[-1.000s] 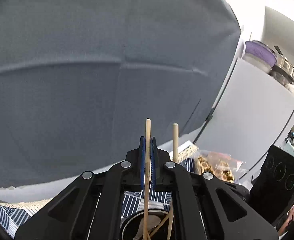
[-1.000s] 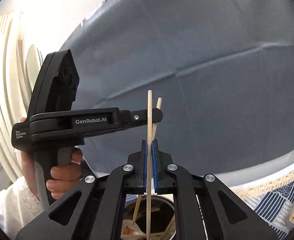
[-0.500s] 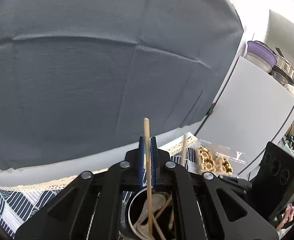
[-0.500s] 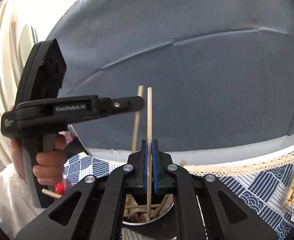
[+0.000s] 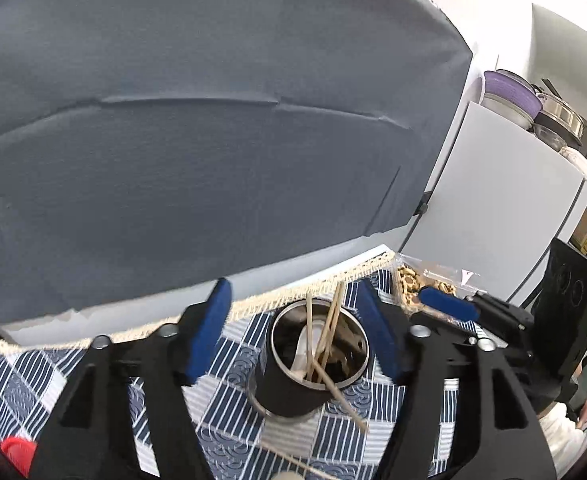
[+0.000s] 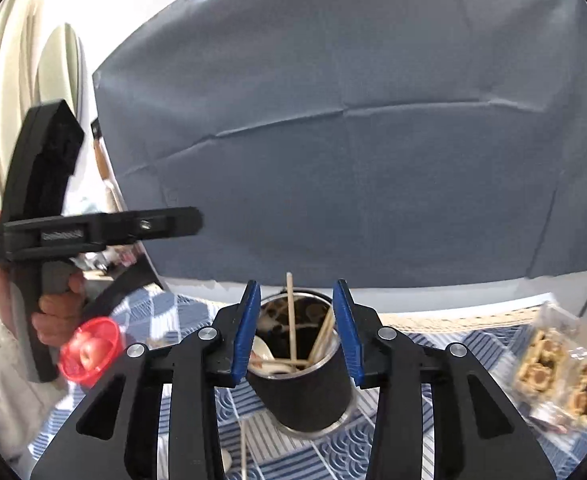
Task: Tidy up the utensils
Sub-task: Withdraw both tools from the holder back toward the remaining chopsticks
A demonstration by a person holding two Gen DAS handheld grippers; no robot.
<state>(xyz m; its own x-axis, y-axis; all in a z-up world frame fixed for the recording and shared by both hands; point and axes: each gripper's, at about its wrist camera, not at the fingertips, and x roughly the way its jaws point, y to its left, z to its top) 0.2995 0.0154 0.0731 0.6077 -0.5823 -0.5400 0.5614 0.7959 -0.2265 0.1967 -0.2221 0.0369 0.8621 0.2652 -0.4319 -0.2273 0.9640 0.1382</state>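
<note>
A black cup with a steel rim (image 5: 293, 396) (image 6: 305, 396) stands on the blue patterned cloth. It holds several wooden chopsticks (image 5: 325, 336) (image 6: 290, 320) and a white spoon (image 5: 303, 350). My left gripper (image 5: 295, 332) hangs just short of the cup; its jaws are opening and its blue pads press on nothing. The right gripper (image 6: 296, 332) frames the cup's mouth, its jaws also opening and free of the chopsticks. From the right wrist view the left gripper (image 6: 189, 222) shows side-on at the left, held by a hand (image 6: 53, 308).
Loose chopsticks (image 5: 345, 404) (image 6: 243, 452) lie on the cloth (image 5: 233, 436) in front of the cup. A red bowl with an apple (image 6: 91, 350) sits at the left, a clear snack bag (image 6: 561, 364) at the right. A grey backdrop (image 5: 213, 140) rises behind the table.
Each gripper was shut on one upright chopstick over the cup. Both have let go and spread their jaws; the chopsticks now rest in the cup, and both grippers have drawn back from it.
</note>
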